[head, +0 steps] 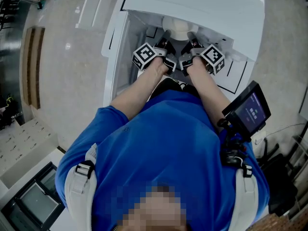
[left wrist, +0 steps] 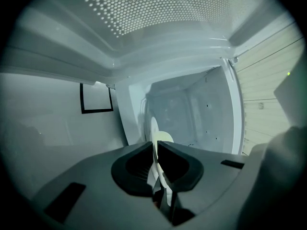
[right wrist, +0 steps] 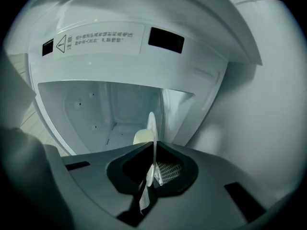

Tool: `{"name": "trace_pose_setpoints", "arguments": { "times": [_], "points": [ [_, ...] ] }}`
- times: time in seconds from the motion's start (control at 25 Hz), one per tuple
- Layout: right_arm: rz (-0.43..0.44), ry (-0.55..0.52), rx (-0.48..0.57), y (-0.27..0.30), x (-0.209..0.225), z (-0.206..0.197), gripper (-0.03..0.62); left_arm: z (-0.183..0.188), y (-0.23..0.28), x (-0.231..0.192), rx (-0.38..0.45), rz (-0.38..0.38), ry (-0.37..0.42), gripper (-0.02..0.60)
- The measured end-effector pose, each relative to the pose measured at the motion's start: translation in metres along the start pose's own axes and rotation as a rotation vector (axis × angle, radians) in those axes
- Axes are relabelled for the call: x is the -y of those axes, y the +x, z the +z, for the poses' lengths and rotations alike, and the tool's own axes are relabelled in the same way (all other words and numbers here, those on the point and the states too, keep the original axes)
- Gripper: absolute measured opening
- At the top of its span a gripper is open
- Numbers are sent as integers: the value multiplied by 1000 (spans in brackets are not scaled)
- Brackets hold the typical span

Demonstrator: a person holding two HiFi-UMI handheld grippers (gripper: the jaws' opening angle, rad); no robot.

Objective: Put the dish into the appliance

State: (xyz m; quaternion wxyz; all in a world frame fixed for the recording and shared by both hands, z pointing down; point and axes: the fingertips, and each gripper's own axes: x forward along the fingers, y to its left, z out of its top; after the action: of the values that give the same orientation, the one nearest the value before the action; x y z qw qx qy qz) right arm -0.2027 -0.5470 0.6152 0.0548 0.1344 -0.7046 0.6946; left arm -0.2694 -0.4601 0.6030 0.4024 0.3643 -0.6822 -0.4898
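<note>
— What's in the frame from where you stand?

— A person in a blue short-sleeved shirt [head: 163,143] leans over a boxy white appliance [head: 216,6], forearms side by side, a tool in each hand. Between the tools is a round white glazed dish [head: 179,28], sitting right at the appliance's open mouth.

— Do both tools have it?

— Yes. The left gripper [head: 166,46] is clamped on the rim at the near left and the right gripper [head: 191,46] on the rim at the near right. In the left gripper view the dark, scooped jaw pads are pressed together on the thin pale edge of the dish [left wrist: 154,128], which shows edge-on as a slim upright sliver above the left gripper [left wrist: 156,150]. The right gripper view shows the same: the right gripper [right wrist: 153,145] is pinched onto the rim, with the dish [right wrist: 151,121] rising as a narrow curved blade of white.

— And the inside?

— A smooth, pale cavity [right wrist: 110,109] with rounded corners and a few small holes in its walls. It lies just beyond the dish. I cannot tell whether the dish touches the cavity floor.

— Anything else worth a line?

— A perforated panel [left wrist: 158,8] of fine round holes hangs over the left tool. A black square outline [left wrist: 96,98] marks the white wall beside it. A pale warning label [right wrist: 96,37] with a triangle runs along the appliance's curved upper lip. A dark flat screen [head: 248,110] sits by the person's right elbow, above a pale speckled stone floor [head: 67,81].
</note>
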Motion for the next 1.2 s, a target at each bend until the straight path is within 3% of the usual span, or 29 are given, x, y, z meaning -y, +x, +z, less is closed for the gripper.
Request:
{"name": "trace_pose_setpoints", "arguments": {
  "times": [0.76,1.2],
  "points": [
    [15,-122,-59,2,-5,-7,26,10,8,-3,43,17,-34,26],
    [2,-254,-86,3,-8,-8,38,16,12,1,40,-6,96,29]
  ]
}}
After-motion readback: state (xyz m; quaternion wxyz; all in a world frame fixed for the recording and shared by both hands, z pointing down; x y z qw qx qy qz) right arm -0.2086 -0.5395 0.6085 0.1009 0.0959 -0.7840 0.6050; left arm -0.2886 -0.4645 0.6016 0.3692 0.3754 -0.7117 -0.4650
